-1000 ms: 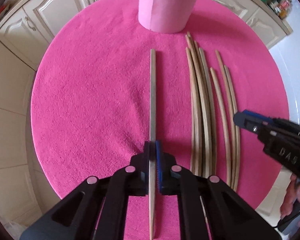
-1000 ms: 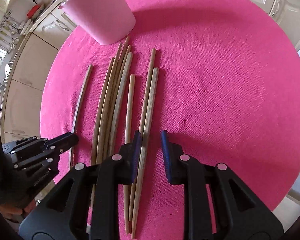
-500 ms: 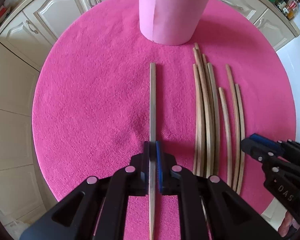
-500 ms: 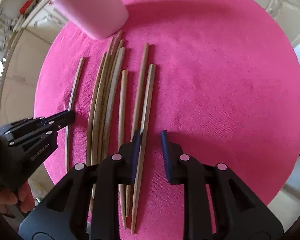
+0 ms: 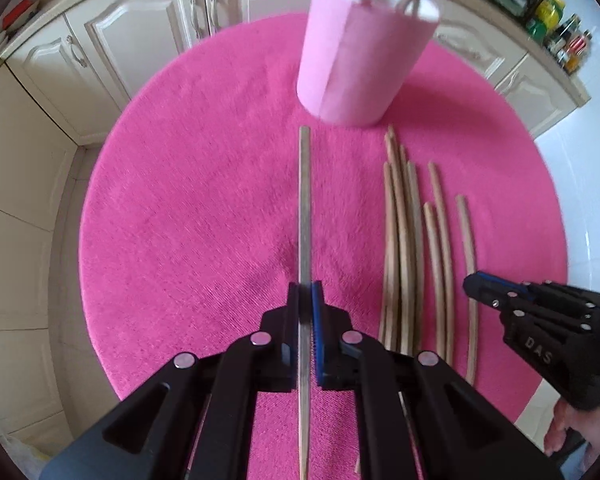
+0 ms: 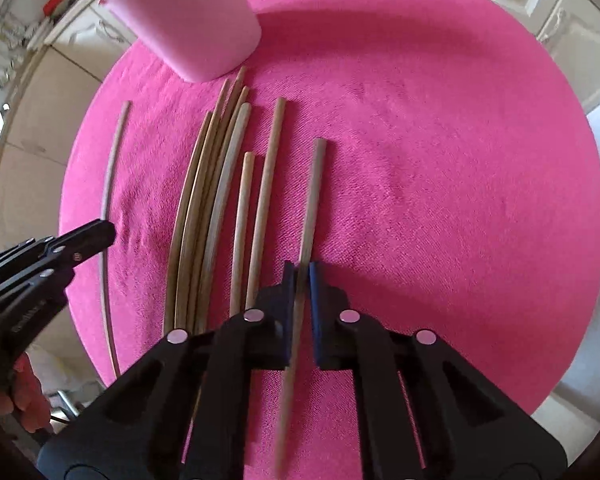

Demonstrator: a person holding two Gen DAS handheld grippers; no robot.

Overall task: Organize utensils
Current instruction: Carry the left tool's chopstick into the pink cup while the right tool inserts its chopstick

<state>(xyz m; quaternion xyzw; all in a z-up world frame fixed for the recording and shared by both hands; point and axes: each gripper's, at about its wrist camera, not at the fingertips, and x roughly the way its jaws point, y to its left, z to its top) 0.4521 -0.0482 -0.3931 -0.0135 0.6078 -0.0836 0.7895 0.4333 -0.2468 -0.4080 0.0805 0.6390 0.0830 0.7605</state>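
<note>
A pink cup [image 5: 360, 60] stands at the far side of the round pink mat [image 5: 180, 200], with a couple of sticks in it. My left gripper [image 5: 306, 292] is shut on a wooden chopstick [image 5: 305, 208], held above the mat and pointing toward the cup. Several more chopsticks [image 5: 404, 248] lie side by side to its right. My right gripper [image 6: 302, 270] is closing its jaws on the rightmost chopstick [image 6: 314, 200], pads pressing its sides, beside the other chopsticks [image 6: 212, 200]. The right wrist view also shows the cup [image 6: 196, 20] and the left gripper [image 6: 100, 232].
Cream cabinet doors [image 5: 140, 32] surround the mat on the far and left sides. Bottles [image 5: 556, 20] stand on a counter at the top right. A person's hand [image 5: 572, 428] holds the right gripper's [image 5: 476, 286] handle. The mat's right half [image 6: 440, 160] is bare.
The left gripper rose with its chopstick, so the cup's rim came into view. The right gripper's jaws shut on the rightmost chopstick and shifted it away from its neighbour.
</note>
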